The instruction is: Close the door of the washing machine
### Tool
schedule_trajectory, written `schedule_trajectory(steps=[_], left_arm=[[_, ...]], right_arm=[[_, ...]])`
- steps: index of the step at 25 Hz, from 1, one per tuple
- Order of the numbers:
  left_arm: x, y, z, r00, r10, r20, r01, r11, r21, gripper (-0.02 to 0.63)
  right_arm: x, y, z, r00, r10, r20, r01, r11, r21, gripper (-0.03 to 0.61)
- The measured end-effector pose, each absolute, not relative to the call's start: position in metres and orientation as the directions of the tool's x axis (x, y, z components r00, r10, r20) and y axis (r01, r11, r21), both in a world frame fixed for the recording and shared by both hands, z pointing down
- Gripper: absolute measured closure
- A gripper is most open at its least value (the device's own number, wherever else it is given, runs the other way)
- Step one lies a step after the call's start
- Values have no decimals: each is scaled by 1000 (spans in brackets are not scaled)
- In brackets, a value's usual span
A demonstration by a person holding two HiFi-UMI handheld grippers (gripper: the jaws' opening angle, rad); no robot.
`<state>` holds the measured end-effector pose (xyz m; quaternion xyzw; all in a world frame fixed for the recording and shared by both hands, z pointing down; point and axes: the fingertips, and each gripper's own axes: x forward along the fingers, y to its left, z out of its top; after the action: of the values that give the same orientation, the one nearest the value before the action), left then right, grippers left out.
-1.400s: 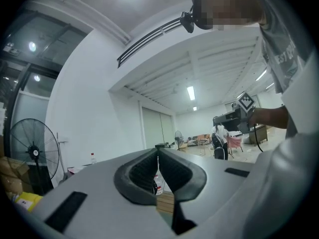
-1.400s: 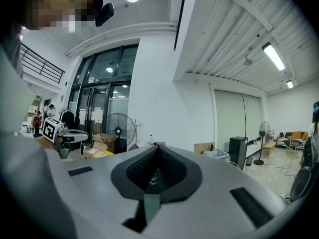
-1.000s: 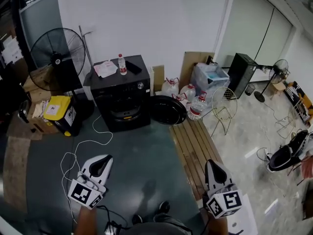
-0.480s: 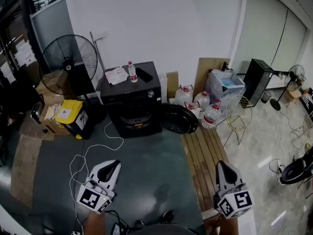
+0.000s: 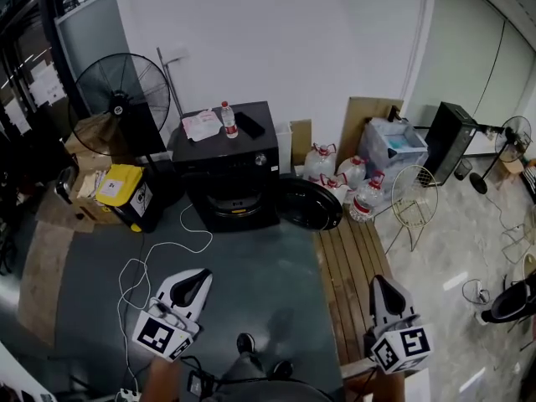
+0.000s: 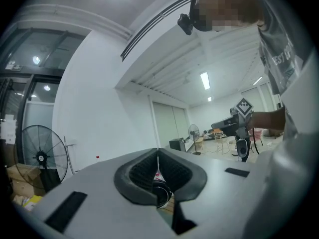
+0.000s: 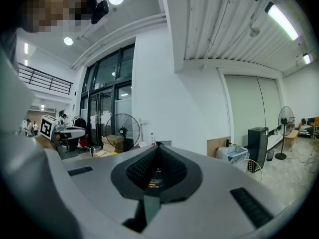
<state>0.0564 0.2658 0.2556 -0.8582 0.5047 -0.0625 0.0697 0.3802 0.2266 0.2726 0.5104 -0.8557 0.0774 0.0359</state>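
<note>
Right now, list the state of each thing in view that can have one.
washing machine door: open, swung wide to the side.
left claw: shut, empty.
right claw: shut, empty.
bottle: upright on the washing machine, capped.
floor fan: upright; whether it is spinning cannot be told.

The washing machine [image 5: 228, 170] was a black front-loader. It stood squarely on the grey floor [image 5: 251, 266] with its back to the white wall [image 5: 276, 48]. A control strip ran along the upper front, with a small round knob [image 5: 261, 159] toward the right. Below it the round drum opening [image 5: 232, 200] gaped uncovered. The door [image 5: 309, 203], a dark round disc with a glossy rim, hung wide open. It was swung out to the right as I faced the machine, one edge meeting the front corner.
</note>
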Motion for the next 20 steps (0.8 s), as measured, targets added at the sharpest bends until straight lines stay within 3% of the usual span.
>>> schedule_trajectory(steps=[20], left_arm=[[34, 101, 263, 648, -761, 6, -753, -642, -144, 594]], right_arm=[[343, 135, 274, -324, -929, 182, -946, 319, -55, 551]])
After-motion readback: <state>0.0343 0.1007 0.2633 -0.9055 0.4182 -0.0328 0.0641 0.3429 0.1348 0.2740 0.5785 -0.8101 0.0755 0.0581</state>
